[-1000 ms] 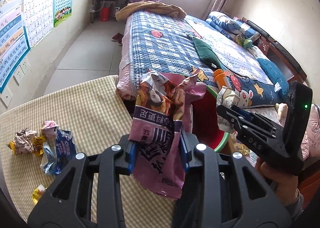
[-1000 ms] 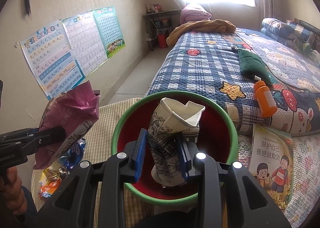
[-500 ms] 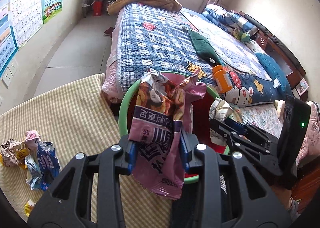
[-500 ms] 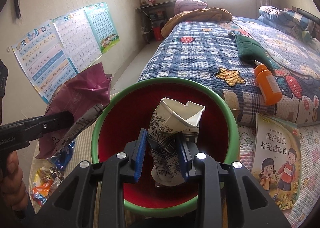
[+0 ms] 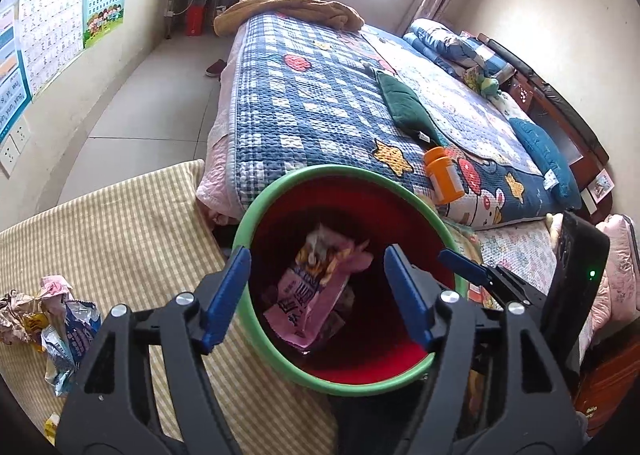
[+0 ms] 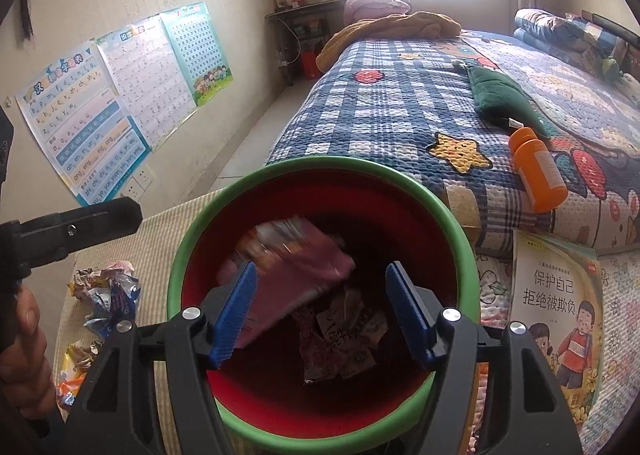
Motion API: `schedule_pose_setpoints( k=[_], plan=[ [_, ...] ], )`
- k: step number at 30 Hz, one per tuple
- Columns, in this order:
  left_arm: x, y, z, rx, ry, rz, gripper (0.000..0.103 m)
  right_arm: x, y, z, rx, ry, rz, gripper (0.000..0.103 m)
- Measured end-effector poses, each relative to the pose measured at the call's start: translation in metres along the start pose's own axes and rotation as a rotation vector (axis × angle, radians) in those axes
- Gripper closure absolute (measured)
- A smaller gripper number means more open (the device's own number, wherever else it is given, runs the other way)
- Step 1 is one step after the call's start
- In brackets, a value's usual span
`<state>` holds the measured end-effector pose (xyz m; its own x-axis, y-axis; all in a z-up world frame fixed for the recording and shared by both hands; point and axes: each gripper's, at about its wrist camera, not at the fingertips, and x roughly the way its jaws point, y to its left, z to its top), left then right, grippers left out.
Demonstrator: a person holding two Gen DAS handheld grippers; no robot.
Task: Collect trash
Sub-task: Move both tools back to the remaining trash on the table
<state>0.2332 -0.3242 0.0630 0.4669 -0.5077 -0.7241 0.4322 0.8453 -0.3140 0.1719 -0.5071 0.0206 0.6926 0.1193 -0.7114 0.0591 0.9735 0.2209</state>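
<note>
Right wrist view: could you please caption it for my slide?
Right gripper opening above the red bin, pink wrapper dropping inside.

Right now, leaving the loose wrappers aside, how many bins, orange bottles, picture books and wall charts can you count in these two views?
bin: 1
orange bottle: 1
picture book: 1
wall charts: 3
Total: 6

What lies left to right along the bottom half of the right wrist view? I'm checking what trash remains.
Hand → crumpled wrappers → bin → picture book.
</note>
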Motion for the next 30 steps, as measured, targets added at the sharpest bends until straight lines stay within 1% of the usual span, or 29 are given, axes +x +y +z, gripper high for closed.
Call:
schedule_pose_setpoints(
  k=[4,6,11,14,18,20,30],
  plan=[
    [-0.012,0.011,-0.003,-0.020,-0.019,0.015,0.022,-0.003,0.006,-0.002,-0.010,0.004,-0.007,0.031],
    [-0.019,0.016,-0.004,-0.020,-0.024,0.030,0.016,-0.007,0.010,-0.003,-0.013,0.003,-0.011,0.027],
    [-0.043,0.028,-0.015,-0.027,-0.044,0.060,0.006,-0.018,0.027,-0.004,-0.025,-0.009,-0.010,0.015],
    [-0.060,0.037,-0.025,-0.037,-0.056,0.078,0.006,-0.026,0.042,-0.006,-0.039,-0.017,-0.002,0.011],
    [-0.084,0.056,-0.041,-0.067,-0.070,0.102,0.006,-0.035,0.068,-0.010,-0.069,-0.018,0.015,0.010],
    [-0.096,0.065,-0.051,-0.084,-0.075,0.115,0.006,-0.038,0.083,-0.014,-0.088,-0.016,0.026,0.008],
    [-0.159,0.122,-0.107,-0.187,-0.098,0.200,0.006,-0.042,0.162,-0.038,-0.195,0.018,0.095,0.007]
  ],
)
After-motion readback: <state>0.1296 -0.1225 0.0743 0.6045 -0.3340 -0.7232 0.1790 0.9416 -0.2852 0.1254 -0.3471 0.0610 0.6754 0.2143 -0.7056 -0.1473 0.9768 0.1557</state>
